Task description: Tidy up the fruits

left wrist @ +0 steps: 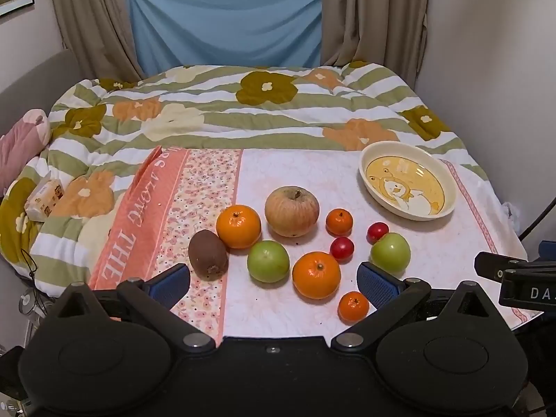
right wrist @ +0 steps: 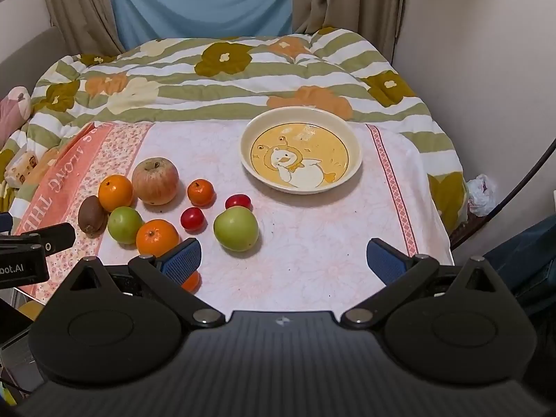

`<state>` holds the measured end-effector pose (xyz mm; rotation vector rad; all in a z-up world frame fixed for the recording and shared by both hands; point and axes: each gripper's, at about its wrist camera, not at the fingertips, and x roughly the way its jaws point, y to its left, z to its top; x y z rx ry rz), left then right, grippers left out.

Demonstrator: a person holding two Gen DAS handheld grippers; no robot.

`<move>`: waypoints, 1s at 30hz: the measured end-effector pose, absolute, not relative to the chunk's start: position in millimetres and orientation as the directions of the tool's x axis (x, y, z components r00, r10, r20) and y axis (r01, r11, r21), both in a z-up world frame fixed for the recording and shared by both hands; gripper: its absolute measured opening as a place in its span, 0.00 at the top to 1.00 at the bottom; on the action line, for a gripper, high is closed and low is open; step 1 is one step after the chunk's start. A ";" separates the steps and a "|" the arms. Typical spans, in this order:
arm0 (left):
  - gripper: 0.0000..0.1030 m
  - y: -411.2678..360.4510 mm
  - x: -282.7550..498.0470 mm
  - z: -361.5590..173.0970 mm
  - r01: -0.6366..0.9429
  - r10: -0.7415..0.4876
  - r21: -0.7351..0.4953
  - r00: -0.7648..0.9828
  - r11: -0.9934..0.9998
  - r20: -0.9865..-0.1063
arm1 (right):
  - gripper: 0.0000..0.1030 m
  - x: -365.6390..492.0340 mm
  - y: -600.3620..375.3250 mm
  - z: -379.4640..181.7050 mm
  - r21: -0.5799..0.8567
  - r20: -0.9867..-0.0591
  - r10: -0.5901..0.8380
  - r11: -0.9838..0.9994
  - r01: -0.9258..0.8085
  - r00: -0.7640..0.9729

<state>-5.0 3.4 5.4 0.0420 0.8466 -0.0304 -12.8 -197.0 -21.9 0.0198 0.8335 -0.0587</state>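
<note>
Several fruits lie loose on a pink-and-white cloth (left wrist: 295, 170): a red-yellow apple (left wrist: 292, 211), a kiwi (left wrist: 207, 254), two green apples (left wrist: 268, 261) (right wrist: 236, 228), oranges (left wrist: 238, 226) (left wrist: 316, 275), small mandarins (left wrist: 339, 222) (left wrist: 353, 306) and two red cherry tomatoes (left wrist: 342, 247) (left wrist: 377, 231). An empty cream bowl (right wrist: 351, 170) with a yellow cartoon print stands at the back right of the cloth. My left gripper (left wrist: 274, 283) hangs open above the front of the fruit pile, holding nothing. Open too, my right gripper (right wrist: 283, 259) hovers over bare cloth in front of the bowl.
The cloth lies on a bed with a green-striped flowered quilt (left wrist: 243, 111). A tissue pack (left wrist: 45, 196) and a pink plush (left wrist: 21, 139) sit at the left. Curtains, a blue sheet and walls close in behind and to the right.
</note>
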 end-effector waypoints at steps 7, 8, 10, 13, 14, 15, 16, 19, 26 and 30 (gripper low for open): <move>0.00 3.0 -6.7 7.1 0.045 -0.012 0.024 0.668 0.999 -0.744 | 0.00 -12.5 -197.3 -22.3 -0.008 -0.740 -0.050 0.998 0.064 0.671; 0.00 2.5 -6.5 7.4 0.045 -0.012 0.025 0.668 0.999 -0.744 | 0.00 -12.7 -197.4 -22.2 -0.008 -0.740 -0.049 0.998 0.064 0.671; 0.00 2.3 -6.9 8.0 0.048 -0.014 0.025 0.669 0.999 -0.743 | 0.00 -13.0 -197.3 -22.2 -0.007 -0.739 -0.048 0.998 0.064 0.672; 0.00 2.4 -8.2 8.9 0.052 -0.017 0.025 0.674 0.998 -0.739 | 0.00 -13.7 -197.8 -22.1 -0.002 -0.738 -0.046 0.998 0.065 0.673; 0.00 2.2 -8.0 9.0 0.052 -0.016 0.026 0.675 0.998 -0.738 | 0.00 -13.5 -197.9 -21.8 -0.002 -0.738 -0.045 0.998 0.065 0.673; 0.00 2.2 -8.3 9.2 0.051 -0.015 0.027 0.676 0.998 -0.737 | 0.00 -13.6 -197.4 -21.8 -0.004 -0.738 -0.046 0.998 0.064 0.673; 0.00 2.3 -8.4 9.3 0.052 -0.015 0.028 0.676 0.998 -0.737 | 0.00 -13.7 -196.9 -21.9 -0.006 -0.738 -0.047 0.998 0.064 0.673; 0.00 2.3 -8.2 9.5 0.052 -0.014 0.028 0.676 0.998 -0.737 | 0.00 -14.2 -197.5 -21.6 -0.003 -0.737 -0.046 0.998 0.065 0.675; 0.00 4.2 -8.8 8.9 0.050 -0.018 0.021 0.673 0.999 -0.740 | 0.00 -14.7 -195.7 -20.5 -0.003 -0.736 -0.046 0.998 0.065 0.675; 0.00 5.5 -9.9 9.1 0.053 -0.024 0.016 0.673 0.998 -0.739 | 0.00 -14.8 -195.9 -20.7 -0.002 -0.735 -0.046 0.998 0.066 0.676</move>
